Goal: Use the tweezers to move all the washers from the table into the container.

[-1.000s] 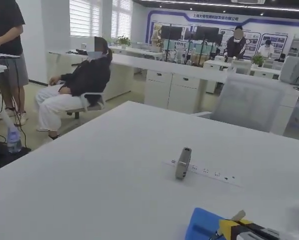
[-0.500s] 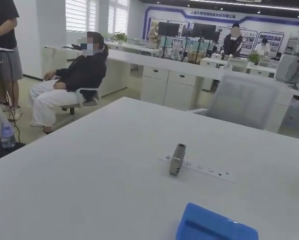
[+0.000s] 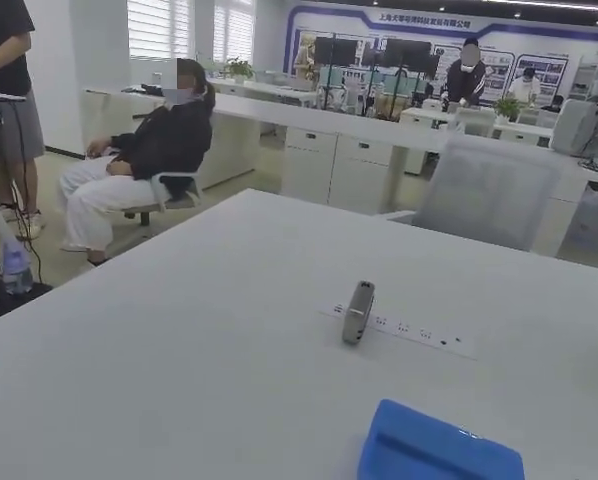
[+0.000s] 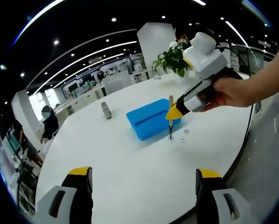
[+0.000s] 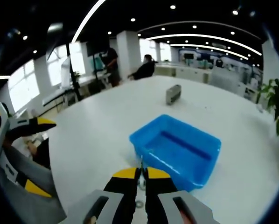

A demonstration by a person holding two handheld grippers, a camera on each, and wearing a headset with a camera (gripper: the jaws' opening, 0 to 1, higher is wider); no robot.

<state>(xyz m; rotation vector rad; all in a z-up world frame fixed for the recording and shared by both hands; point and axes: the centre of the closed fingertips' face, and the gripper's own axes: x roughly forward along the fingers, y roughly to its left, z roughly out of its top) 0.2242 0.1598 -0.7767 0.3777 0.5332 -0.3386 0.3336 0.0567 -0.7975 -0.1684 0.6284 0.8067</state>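
- Washers point(image 4: 183, 139) on bench point(image 4: 130, 161), just beside container point(image 4: 151, 117), near bench edge.
- Right fingers point(image 5: 126, 174) clenched on tweezers point(image 4: 170, 100); left fingers point(image 4: 80, 172) released, open bench ahead.
- Container unmoved since earlier; head camera shifted.

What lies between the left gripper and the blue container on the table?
Only bare white tabletop, seen in the left gripper view: nothing lies between the left gripper and the blue container.

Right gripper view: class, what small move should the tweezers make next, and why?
Probably ease the slim metal tweezers onto the nearest small silver washer and pinch it: the right gripper is shut on them, and washers lie on the white table outside the blue plastic container.
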